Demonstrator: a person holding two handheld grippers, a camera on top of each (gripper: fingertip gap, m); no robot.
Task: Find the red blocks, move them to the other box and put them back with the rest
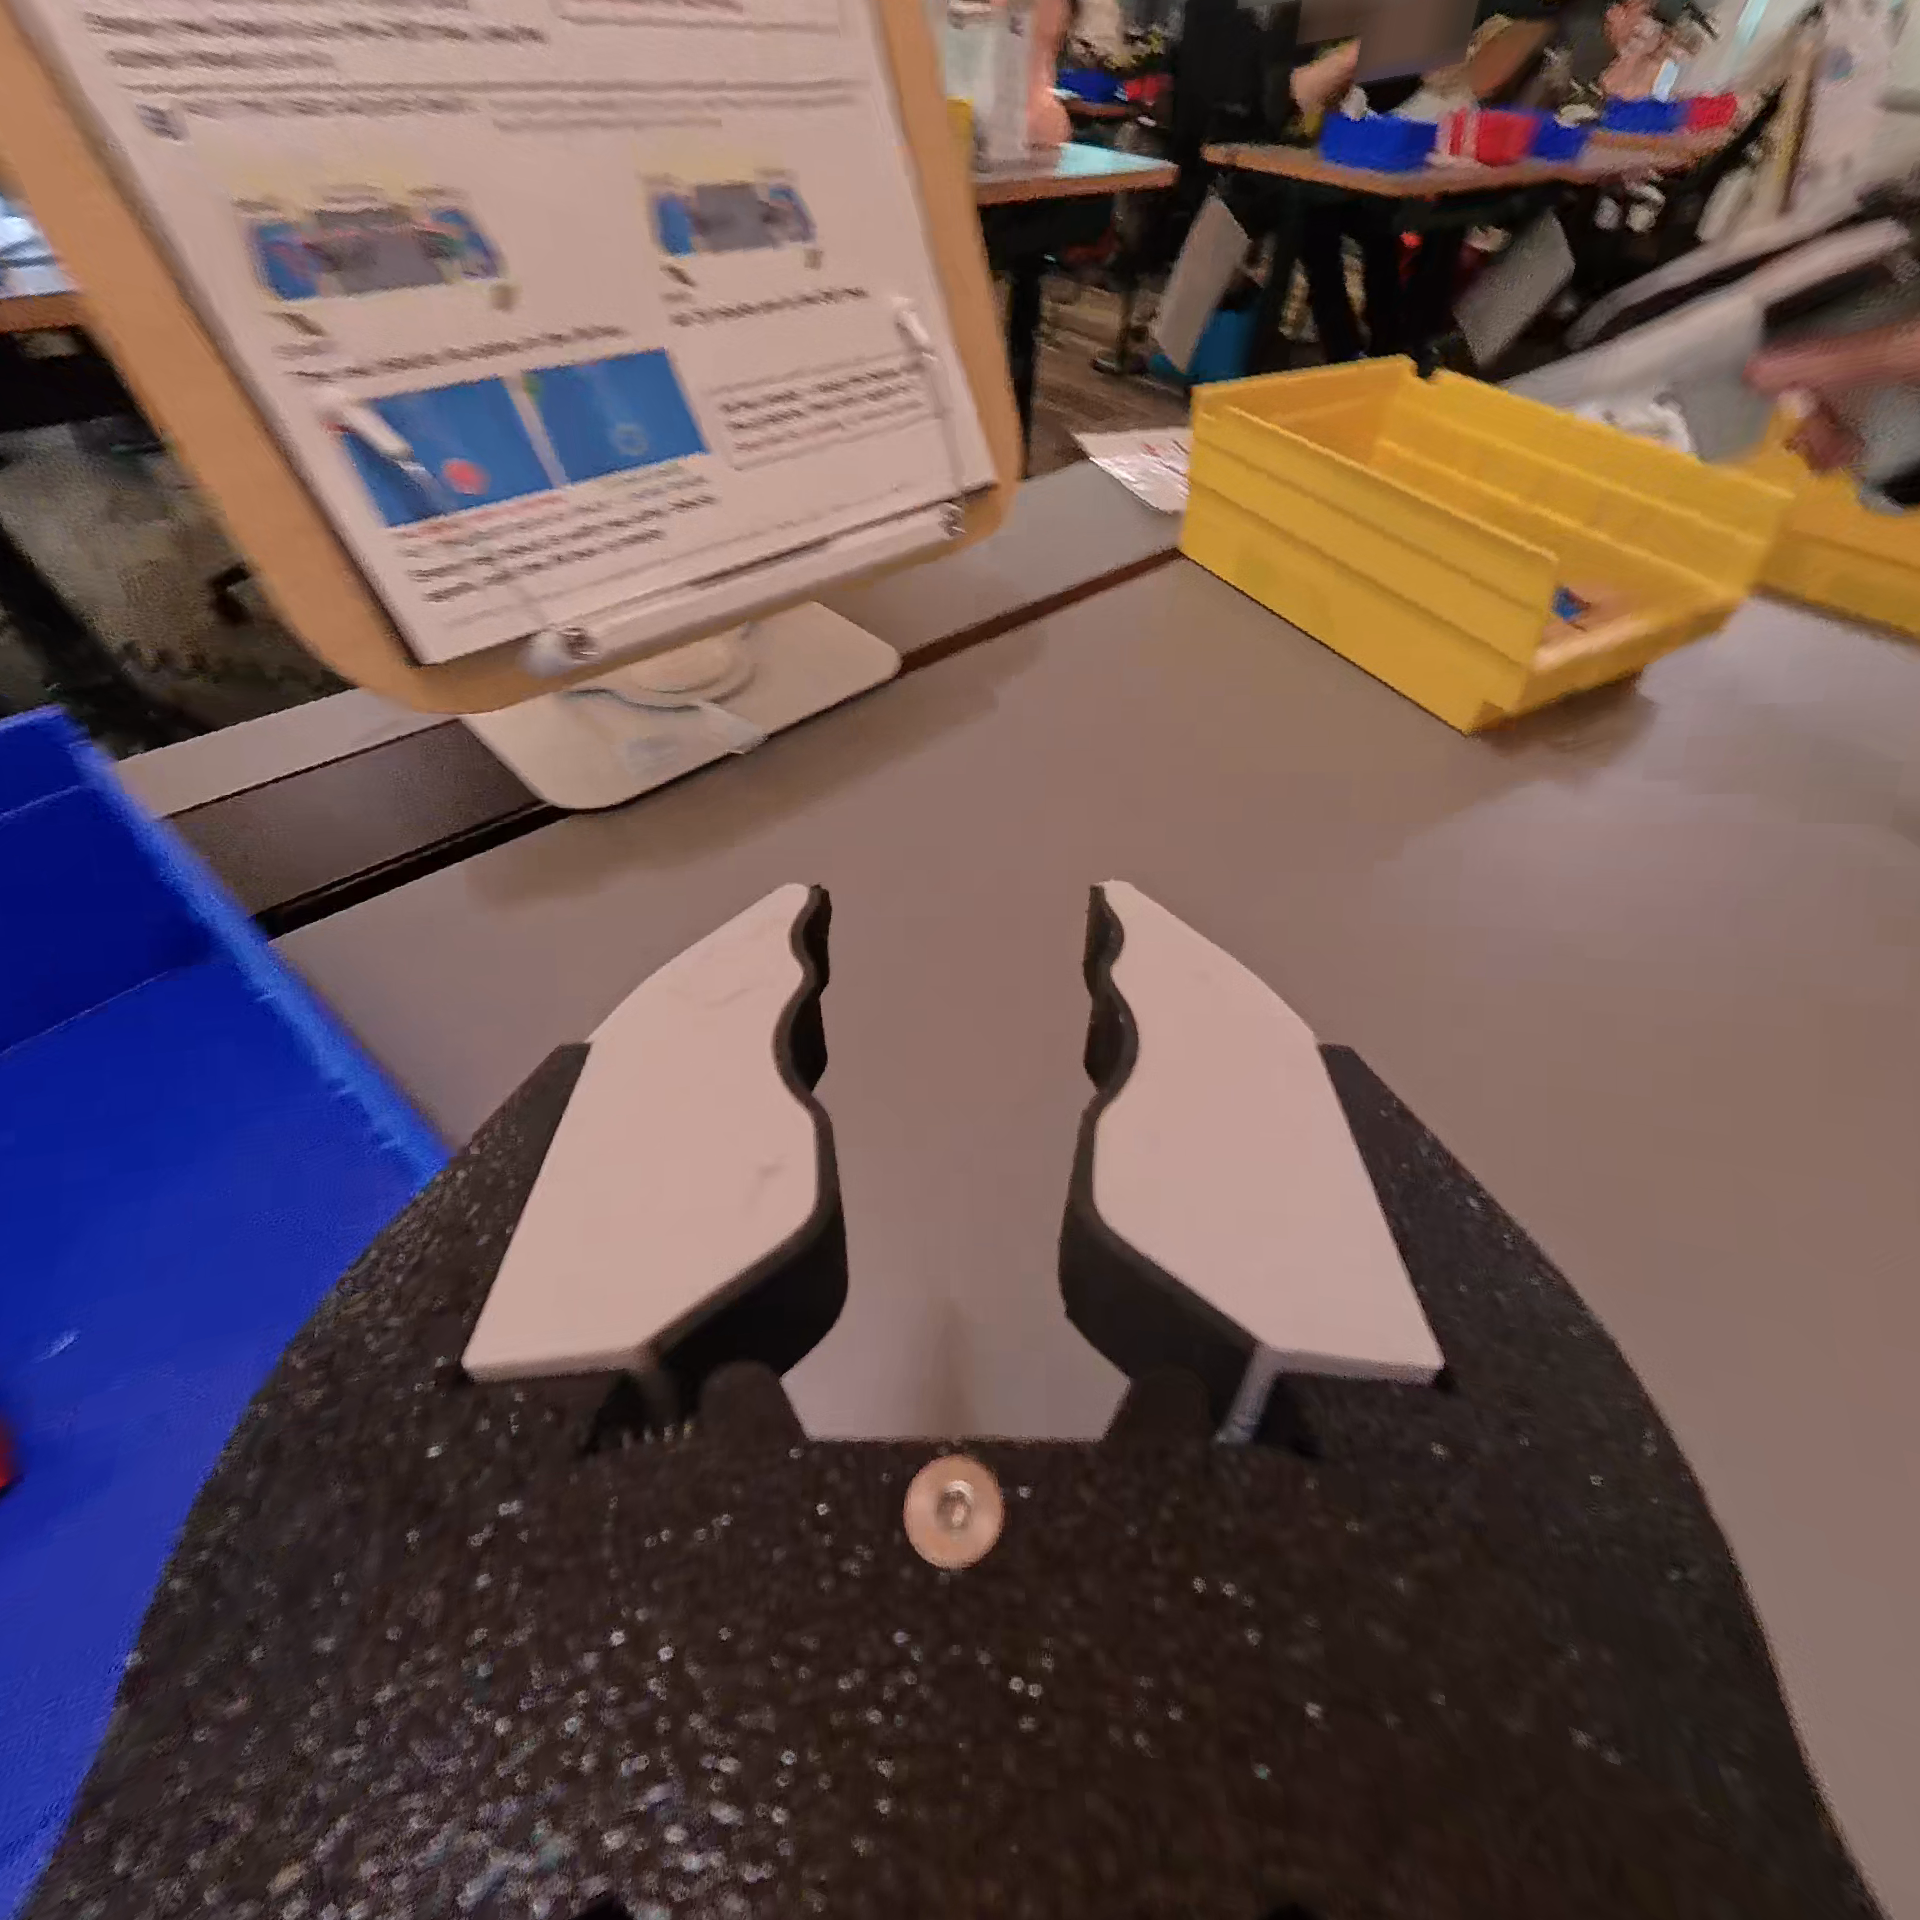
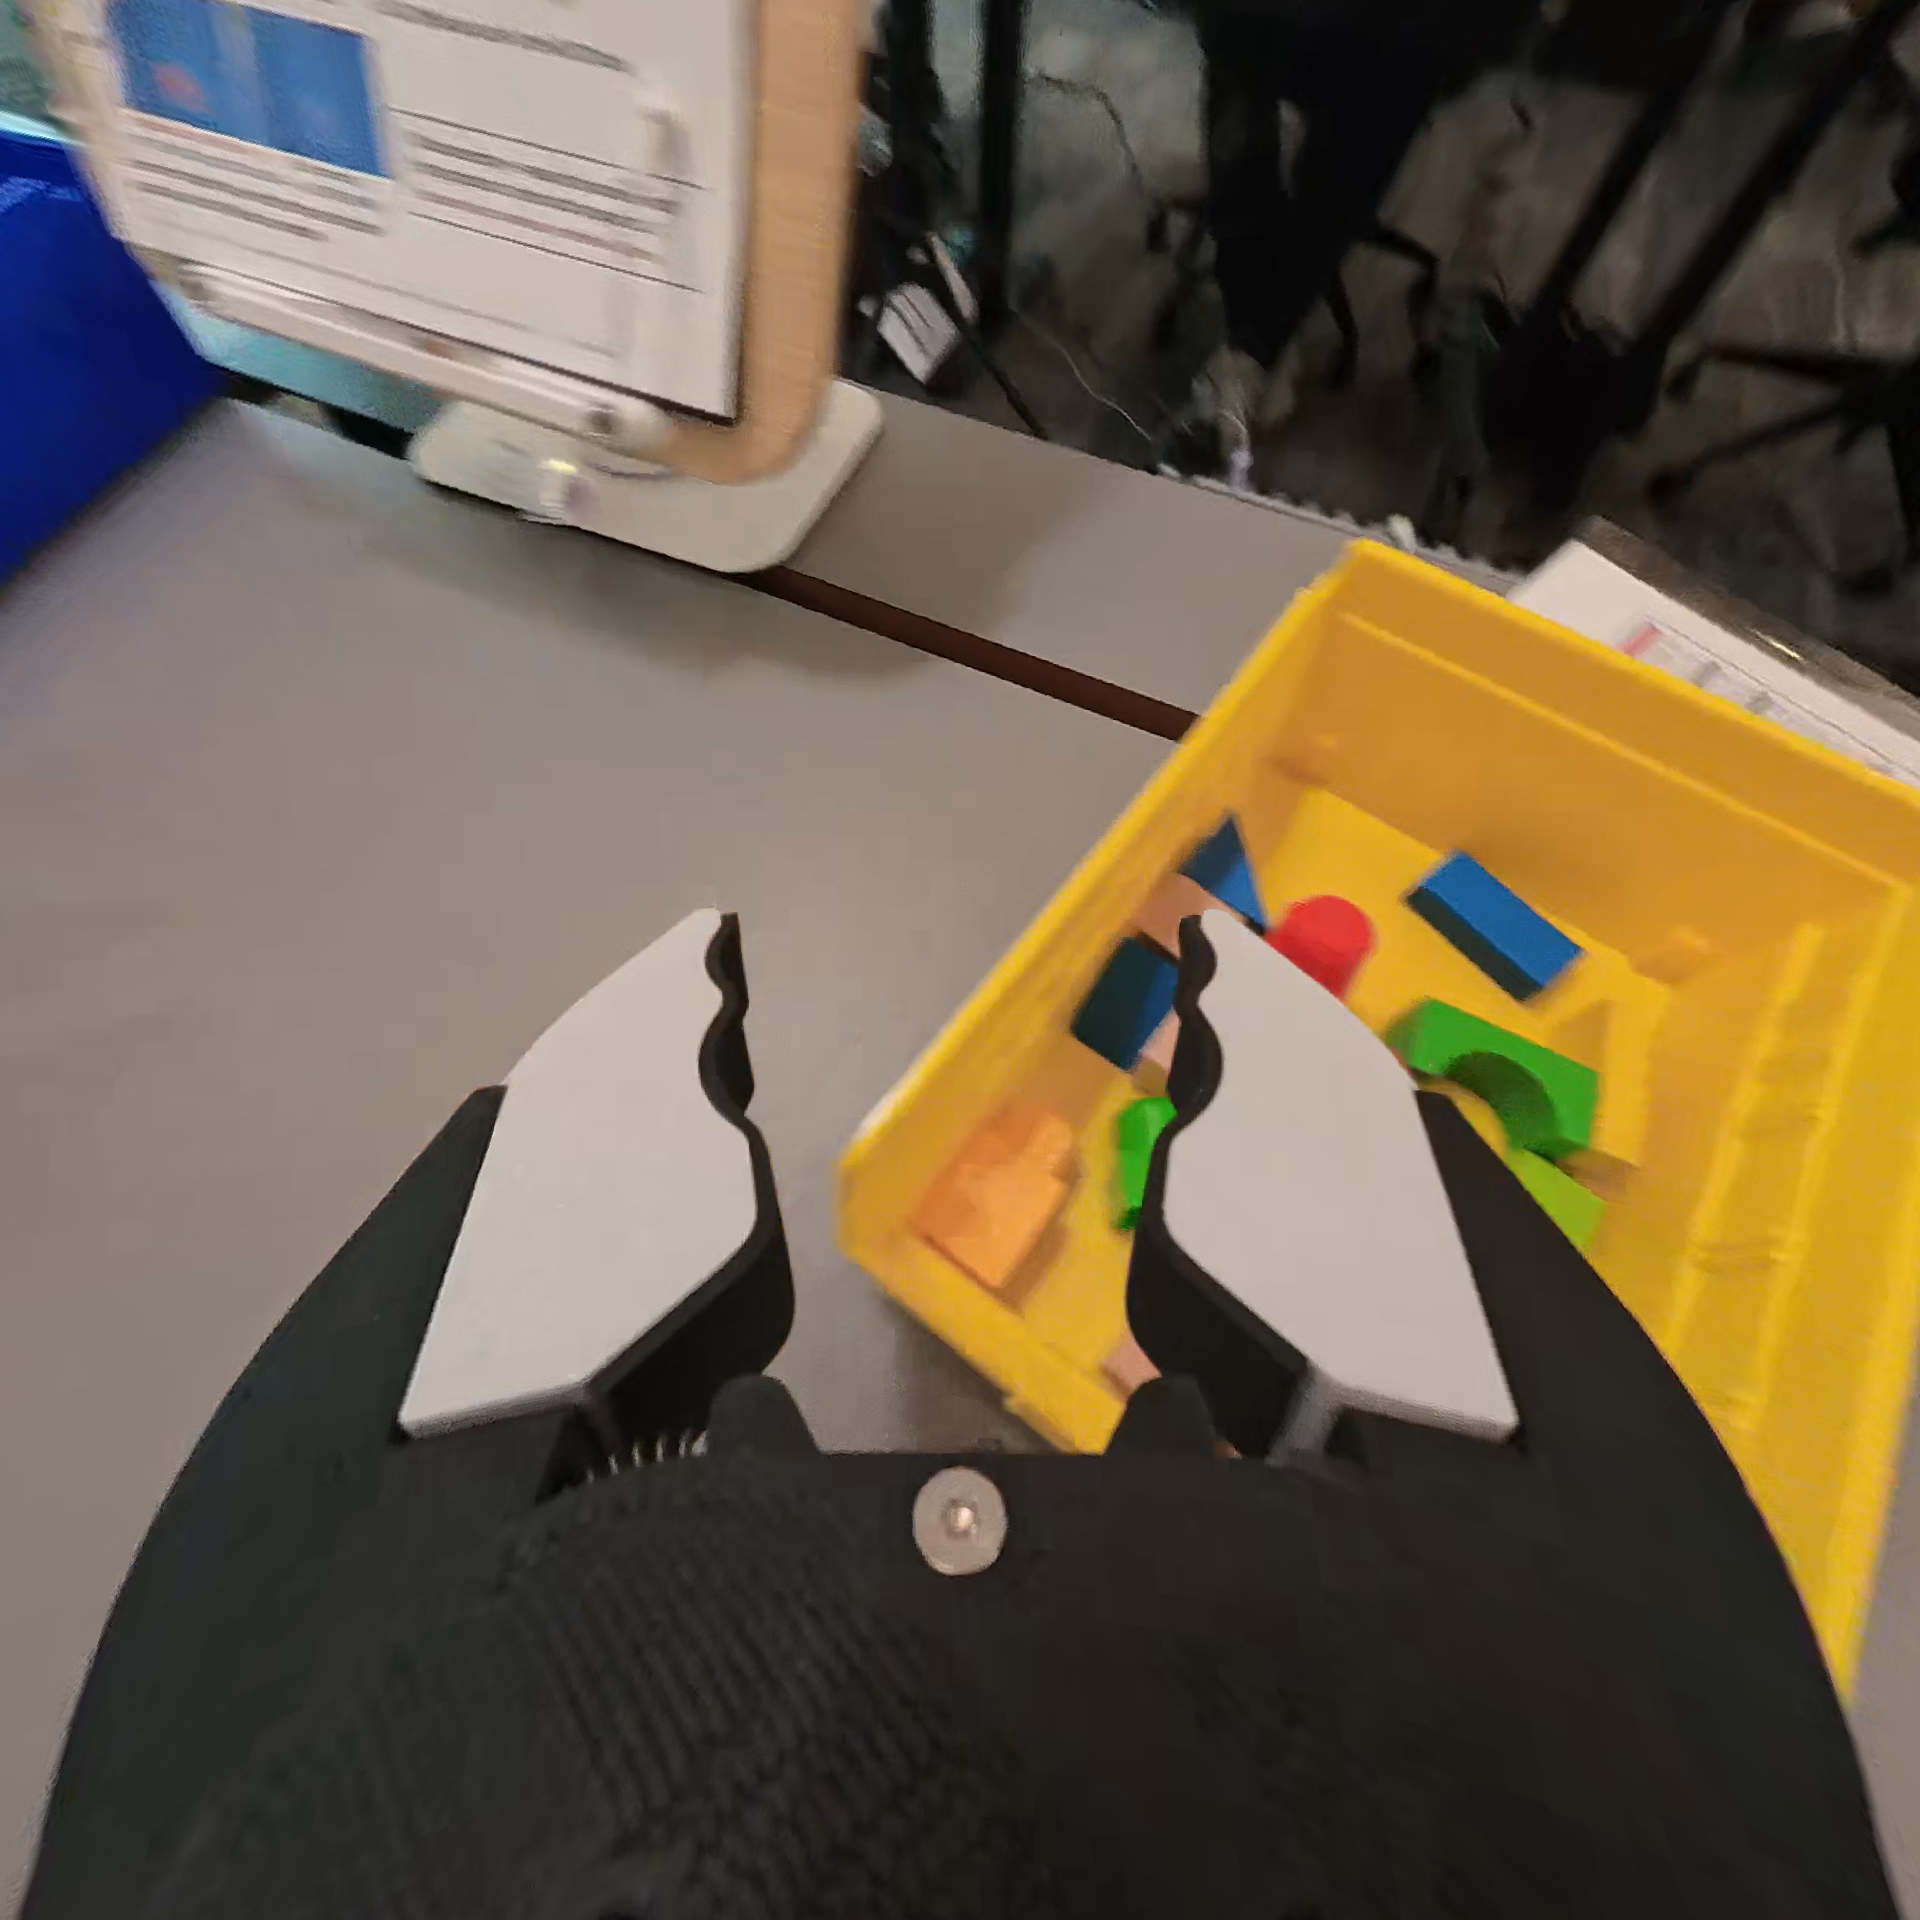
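My left gripper (image 1: 958,904) hangs over the bare grey tabletop (image 1: 1351,935), fingers spread with nothing but table between them. It points toward the far edge, where a stand (image 1: 686,707) holds a printed sheet (image 1: 540,312). A blue bin (image 1: 156,1143) sits at the left edge beside this gripper; a sliver of something red (image 1: 5,1455) shows at the frame edge inside it — I cannot tell what it is. A yellow bin (image 1: 1455,540) lies toward the far right corner, well apart from the left gripper.

My right gripper (image 2: 961,935) is spread wide and grips nothing. Its left finger (image 2: 623,1143) is over bare table; its right finger (image 2: 1309,1174) reaches over the near-left wall of the yellow bin (image 2: 1039,1039), above the blocks.

The red block (image 2: 1325,935) lies in the yellow bin, just beyond the right fingertip, which hides its near part. It looks like a cylinder with one round end facing the bin's far wall, its long axis running roughly along my line of sight — blur keeps me from being surer. Around it: a blue triangle (image 2: 1231,873) and a blue block (image 2: 1127,1003) toward the left wall, a blue slab (image 2: 1496,925) lying diagonally to the right, a green arch (image 2: 1496,1081), another green piece (image 2: 1143,1153) and an orange block (image 2: 997,1195) near the bin's near corner.
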